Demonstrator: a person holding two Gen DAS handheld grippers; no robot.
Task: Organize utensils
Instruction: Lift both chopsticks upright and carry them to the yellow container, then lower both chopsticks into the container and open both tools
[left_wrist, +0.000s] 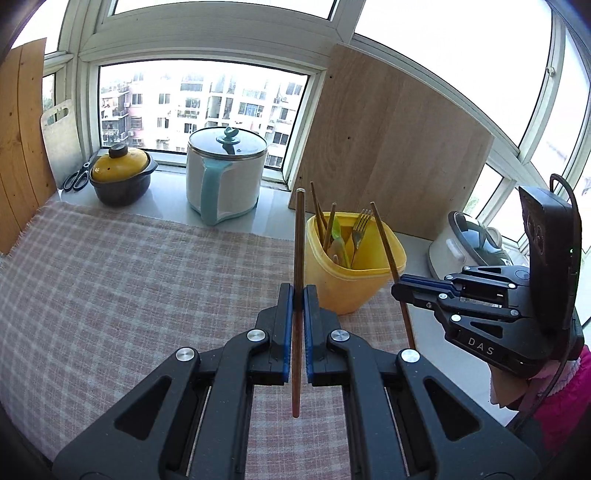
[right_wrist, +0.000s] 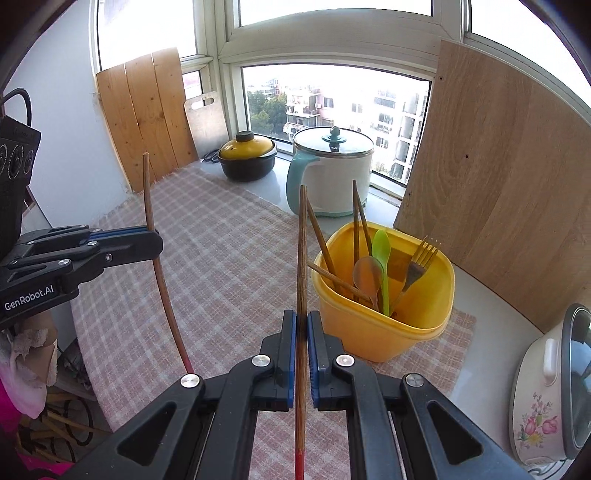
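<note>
Beside yellow tub (right_wrist: 384, 325): kettle (right_wrist: 332, 173), clay pot (right_wrist: 247, 157), board (right_wrist: 498, 177)

A yellow tub (right_wrist: 384, 332) holds a green spoon (right_wrist: 382, 254) and brown chopsticks (right_wrist: 356, 221) on a pink-and-white checked cloth (right_wrist: 229, 258), with a white, teal-handled pot (right_wrist: 332, 177) at 12 o'clock and a yellow-lidded black pot (right_wrist: 247, 157) at 11.

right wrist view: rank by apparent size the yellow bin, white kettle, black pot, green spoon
Largest to smallest as they look:
1. yellow bin, though it is nearest the camera, so its lead is unsure
2. white kettle
3. black pot, farthest back
4. green spoon, partly hidden in the bin
</note>
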